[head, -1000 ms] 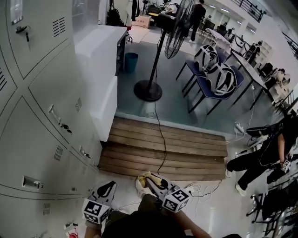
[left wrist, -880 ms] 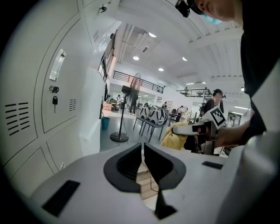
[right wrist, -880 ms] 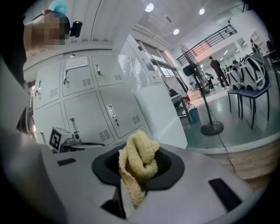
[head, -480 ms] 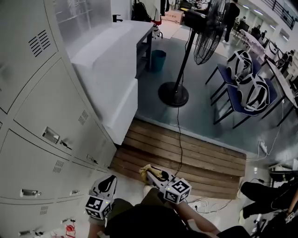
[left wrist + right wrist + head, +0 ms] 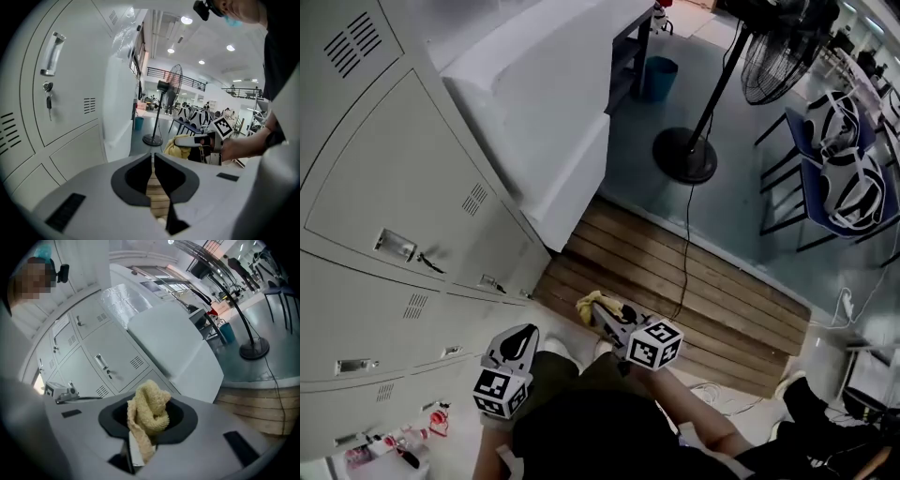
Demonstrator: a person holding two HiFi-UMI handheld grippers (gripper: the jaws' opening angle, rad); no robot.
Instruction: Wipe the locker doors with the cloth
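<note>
Grey locker doors (image 5: 384, 187) with handles and keys fill the left of the head view, and they also show at left in the left gripper view (image 5: 70, 93) and behind the cloth in the right gripper view (image 5: 108, 357). A crumpled yellow cloth (image 5: 592, 305) is pinched in my right gripper (image 5: 598, 314), low near the person's body and apart from the lockers. The right gripper view has the cloth (image 5: 149, 411) bunched between the jaws of that gripper (image 5: 147, 413). My left gripper (image 5: 520, 339) is held beside it, its jaws together and empty (image 5: 153, 157). The cloth (image 5: 180, 145) hangs to its right.
A white counter block (image 5: 553, 103) juts out past the lockers. A wooden step (image 5: 675, 291) lies ahead on the floor, crossed by a cable (image 5: 686, 244) from a standing fan (image 5: 694, 150). A blue bin (image 5: 659, 77) and chairs with bags (image 5: 834, 178) stand farther off. Small items (image 5: 403, 445) lie at the locker base.
The head view has swung left and down, so the lower locker doors show larger. Both grippers stay low near the body, and the right one still holds the cloth.
</note>
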